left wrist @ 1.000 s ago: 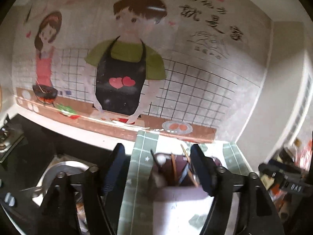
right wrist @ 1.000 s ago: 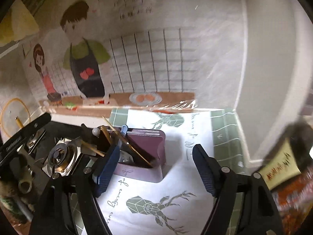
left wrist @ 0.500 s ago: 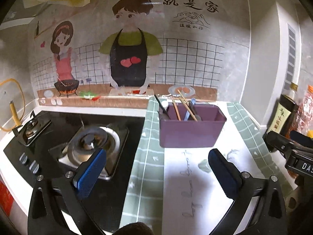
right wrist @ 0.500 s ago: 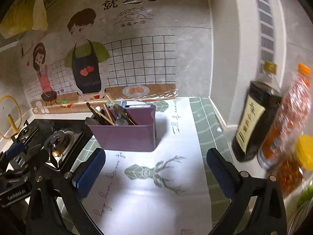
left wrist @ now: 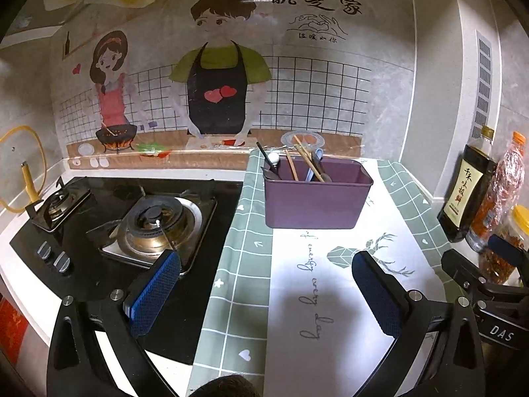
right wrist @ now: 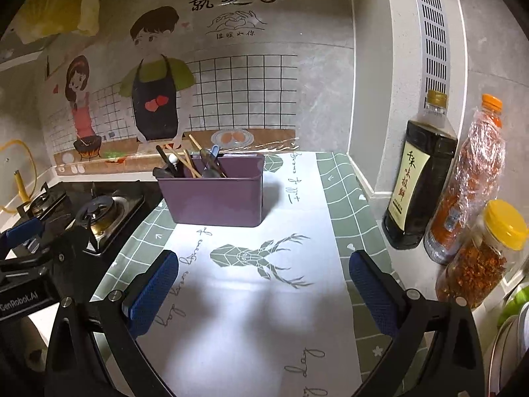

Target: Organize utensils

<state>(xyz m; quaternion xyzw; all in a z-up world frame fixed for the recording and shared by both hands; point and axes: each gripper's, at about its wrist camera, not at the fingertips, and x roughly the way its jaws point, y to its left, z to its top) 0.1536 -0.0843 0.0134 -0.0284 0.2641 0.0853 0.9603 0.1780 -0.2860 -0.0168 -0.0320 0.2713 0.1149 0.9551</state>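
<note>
Chopsticks (left wrist: 302, 162) and spoons stand in the purple caddy (left wrist: 317, 198) straight ahead of my left gripper (left wrist: 264, 292); my right gripper (right wrist: 263, 289) sits farther right. Both gape, empty.

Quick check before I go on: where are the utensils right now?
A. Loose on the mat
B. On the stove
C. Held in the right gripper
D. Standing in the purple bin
D: the chopsticks and other utensils stand in the purple bin on the mat, and both the left gripper and the right gripper are open and empty.
</note>
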